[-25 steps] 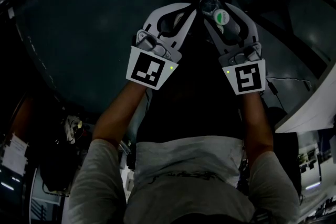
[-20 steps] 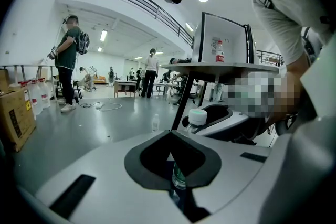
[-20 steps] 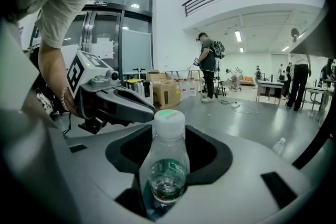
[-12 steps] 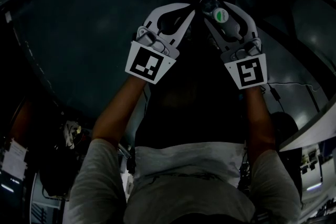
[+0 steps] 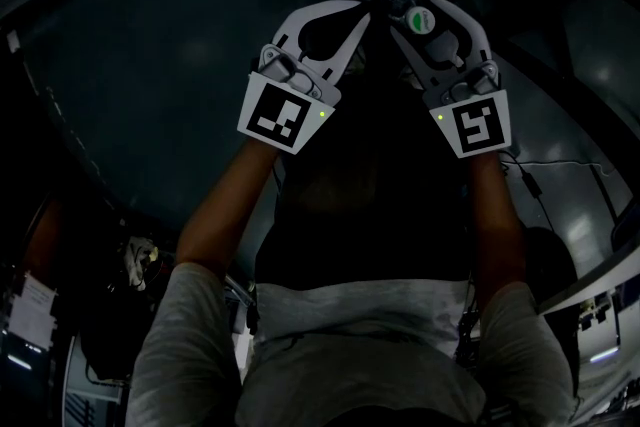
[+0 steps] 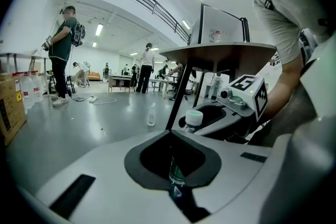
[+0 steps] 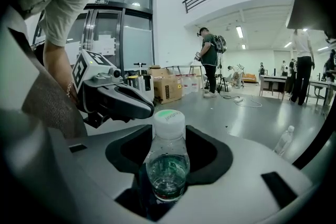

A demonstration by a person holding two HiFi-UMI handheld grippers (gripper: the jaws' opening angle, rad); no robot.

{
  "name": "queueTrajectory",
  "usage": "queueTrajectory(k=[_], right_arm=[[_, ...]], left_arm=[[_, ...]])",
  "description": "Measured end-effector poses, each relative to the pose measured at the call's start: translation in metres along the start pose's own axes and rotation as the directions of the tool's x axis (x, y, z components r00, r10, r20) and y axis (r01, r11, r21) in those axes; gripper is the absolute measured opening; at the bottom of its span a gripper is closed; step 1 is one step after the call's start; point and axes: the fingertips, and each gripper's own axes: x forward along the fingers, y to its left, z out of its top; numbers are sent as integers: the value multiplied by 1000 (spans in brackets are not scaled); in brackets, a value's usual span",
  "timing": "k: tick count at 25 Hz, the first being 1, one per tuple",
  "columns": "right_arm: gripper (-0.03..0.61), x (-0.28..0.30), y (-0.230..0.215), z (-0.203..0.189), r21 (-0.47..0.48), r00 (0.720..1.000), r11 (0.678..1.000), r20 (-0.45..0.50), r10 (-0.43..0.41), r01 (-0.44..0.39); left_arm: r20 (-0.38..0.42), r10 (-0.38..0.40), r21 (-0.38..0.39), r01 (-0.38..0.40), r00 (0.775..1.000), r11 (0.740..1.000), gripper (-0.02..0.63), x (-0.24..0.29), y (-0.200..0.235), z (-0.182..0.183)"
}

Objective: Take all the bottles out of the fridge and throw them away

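I see a large hall with a glossy grey floor (image 6: 79, 128); people (image 6: 63, 55) stand far back. A round desk (image 6: 218, 52) on a dark post stands close by. Cardboard boxes (image 7: 167, 89) sit on the floor.

My right hand-held gripper (image 5: 405, 7) is clenched on a clear bottle (image 7: 167, 160), white cap up. My left hand-held gripper (image 5: 355, 15) grasps a green-labelled bottle (image 6: 177, 171). One loose bottle (image 6: 151, 114) stands on the floor.

Floor (image 6: 79, 128): grey, glossy.
On the floor: clear bottle (image 6: 151, 114), upright; cardboard boxes (image 7: 167, 90); loose cable (image 6: 98, 99).
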Motion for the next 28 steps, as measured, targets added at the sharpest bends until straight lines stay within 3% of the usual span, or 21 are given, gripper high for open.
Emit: queueTrajectory(k=[10,13,14,16,21,28], right_arm=[[213,12,-9,-28,-34,999,999,-37,16,-18],[215,14,-14,-29,4,1000,1000,-6,-9,9],[183,14,-17,-27,21,1000,999,14,-25,25],[138,13,-22,-22,28,998,999,36,-43,42],[133,2,-27,-4,57,996,996,56,-65,62],[126,-46,-13,73,146,988,983,82,-127,114]], left_arm=[[2,2,8,-2,1000,1000,12,12,7,-10],[0,3,10,-3,1000,1000,12,15,9,-13],[1,5,11,-5,1000,1000,12,16,10,-13],[1,10,11,-10,1000,1000,12,18,11,-13],[-11,13,5,-13,1000,1000,12,17,9,0],[-13,5,4,-5,1000,1000,12,-16,-9,74]])
